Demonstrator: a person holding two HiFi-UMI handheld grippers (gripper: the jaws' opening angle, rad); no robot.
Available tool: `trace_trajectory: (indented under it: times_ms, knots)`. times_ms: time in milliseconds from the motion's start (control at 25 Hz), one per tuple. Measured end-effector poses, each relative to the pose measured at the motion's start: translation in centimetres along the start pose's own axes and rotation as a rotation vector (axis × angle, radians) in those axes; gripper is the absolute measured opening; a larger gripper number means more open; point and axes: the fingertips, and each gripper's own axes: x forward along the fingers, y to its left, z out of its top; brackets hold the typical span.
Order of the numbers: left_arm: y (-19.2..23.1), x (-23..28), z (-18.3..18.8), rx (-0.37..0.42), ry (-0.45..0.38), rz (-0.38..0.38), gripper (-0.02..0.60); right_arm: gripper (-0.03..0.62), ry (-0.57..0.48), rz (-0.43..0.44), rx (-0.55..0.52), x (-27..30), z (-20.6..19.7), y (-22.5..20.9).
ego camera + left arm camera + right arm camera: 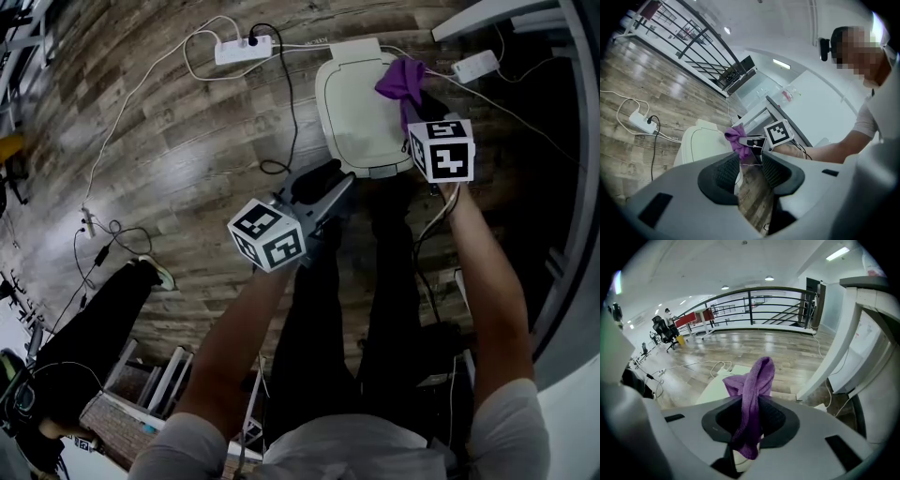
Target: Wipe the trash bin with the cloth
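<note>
A pale green trash bin [354, 111] with its lid down stands on the wooden floor. The purple cloth [401, 81] hangs bunched over the lid's right edge, and my right gripper [412, 105] is shut on it. In the right gripper view the cloth [753, 399] is pinched between the jaws and droops below them, with the trash bin [715, 389] just beyond. My left gripper [333, 190] hovers open and holding nothing at the bin's near edge. From the left gripper view I see the trash bin [701, 143], the cloth [737, 139] and the right gripper [751, 141] ahead.
A white power strip [243, 49] with trailing cables lies on the floor left of the bin, and a white adapter [475, 66] lies to its right. A white desk edge [572, 169] runs along the right. My legs [347, 309] stand close behind the bin.
</note>
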Motion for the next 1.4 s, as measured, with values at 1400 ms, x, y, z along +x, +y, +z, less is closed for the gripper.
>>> trace_trajectory:
  times_ms: [1400]
  knots:
    - [-0.5,-0.5,-1.3,0.001,0.067,-0.015,0.155,0.091,0.103,0.163,-0.015,2.5,-4.7,8.7]
